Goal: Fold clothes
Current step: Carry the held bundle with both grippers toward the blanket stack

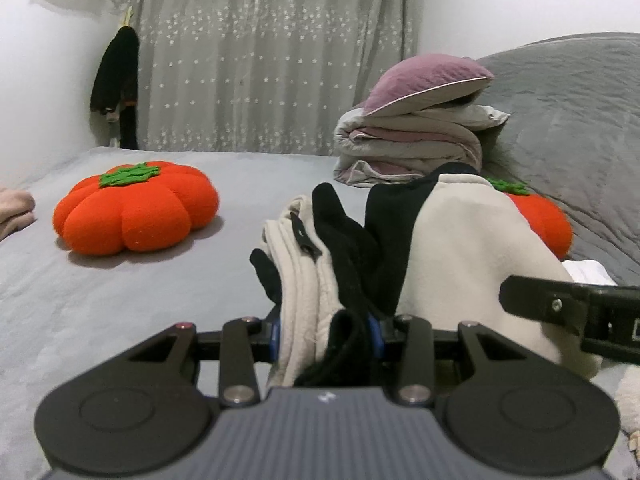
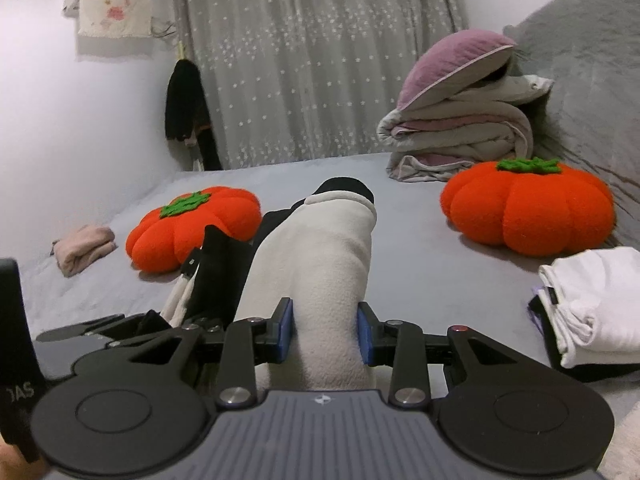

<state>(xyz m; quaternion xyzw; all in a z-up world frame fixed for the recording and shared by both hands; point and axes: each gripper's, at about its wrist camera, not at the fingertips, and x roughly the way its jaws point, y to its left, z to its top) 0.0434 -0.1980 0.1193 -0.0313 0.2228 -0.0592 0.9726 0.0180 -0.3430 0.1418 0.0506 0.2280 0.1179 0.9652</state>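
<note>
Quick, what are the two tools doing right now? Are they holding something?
Left tool: closed on a bunched edge of the cream and black garment.
Right tool: closed on the cream part of the same garment.

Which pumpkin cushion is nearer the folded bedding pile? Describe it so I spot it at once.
Start at the grey bed and find the stacked bedding pile under the purple pillow. The pumpkin cushion lies just in front of it, unlike its twin near the pink folded cloth.

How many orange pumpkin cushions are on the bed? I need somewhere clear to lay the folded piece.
2. One pumpkin cushion lies left of the held garment, near a folded pink cloth; the other sits right, before the stacked bedding. More could be hidden.
</note>
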